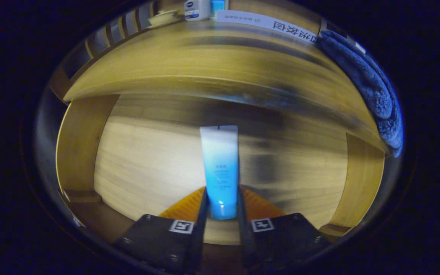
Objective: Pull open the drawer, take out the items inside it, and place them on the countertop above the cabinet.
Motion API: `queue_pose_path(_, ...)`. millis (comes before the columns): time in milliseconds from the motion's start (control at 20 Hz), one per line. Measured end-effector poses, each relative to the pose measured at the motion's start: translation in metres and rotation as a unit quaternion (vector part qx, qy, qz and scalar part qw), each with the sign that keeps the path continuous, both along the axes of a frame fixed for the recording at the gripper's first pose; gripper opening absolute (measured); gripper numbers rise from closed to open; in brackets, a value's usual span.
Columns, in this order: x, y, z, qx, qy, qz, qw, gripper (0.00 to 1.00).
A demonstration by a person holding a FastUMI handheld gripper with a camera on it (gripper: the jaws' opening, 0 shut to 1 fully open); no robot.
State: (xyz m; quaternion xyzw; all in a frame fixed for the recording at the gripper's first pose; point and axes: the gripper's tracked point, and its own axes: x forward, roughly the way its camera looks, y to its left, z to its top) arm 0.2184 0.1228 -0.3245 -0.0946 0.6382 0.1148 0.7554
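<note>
A white-to-blue squeeze tube [220,168] sits between my fingers, cap end toward me, and both fingers press its lower sides. My gripper [222,204] is shut on the tube. Below and around it lies the pale wooden floor of the open drawer [147,160], with its side walls to the left and right. Above the drawer runs the wooden countertop [204,65], blurred by motion.
On the countertop's far side stand a white jar [196,9], a shallow white dish [163,17] and a white label strip [266,23]. A dark blue towel [372,84] hangs over the countertop's right end. A slatted rail [101,38] borders the countertop's left back.
</note>
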Motion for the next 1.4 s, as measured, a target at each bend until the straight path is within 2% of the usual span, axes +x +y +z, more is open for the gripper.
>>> queue_pose_path(50,-0.001,-0.001,0.006,-0.003,-0.009,0.004,1.000,0.40)
queue_pose_path(100,0.002,-0.002,0.008,-0.007,-0.022,0.002,1.000,0.40)
queue_pose_path(150,0.003,-0.003,0.011,-0.006,-0.034,-0.002,0.999,0.33)
queue_pose_path(350,-0.004,0.011,0.042,0.031,-0.049,0.000,0.998,0.32)
queue_pose_path(600,-0.037,0.022,0.093,0.066,-0.057,0.015,0.996,0.32)
queue_pose_path(750,-0.041,0.028,0.125,0.077,-0.085,0.023,0.993,0.33)
queue_pose_path(900,-0.017,0.038,0.156,0.094,-0.129,0.013,0.987,0.32)
queue_pose_path(1050,0.030,0.046,0.174,0.106,-0.179,-0.022,0.978,0.32)
queue_pose_path(1250,0.098,0.043,0.168,0.093,-0.259,-0.079,0.958,0.32)
queue_pose_path(1400,0.127,0.040,0.153,0.069,-0.295,-0.094,0.948,0.32)
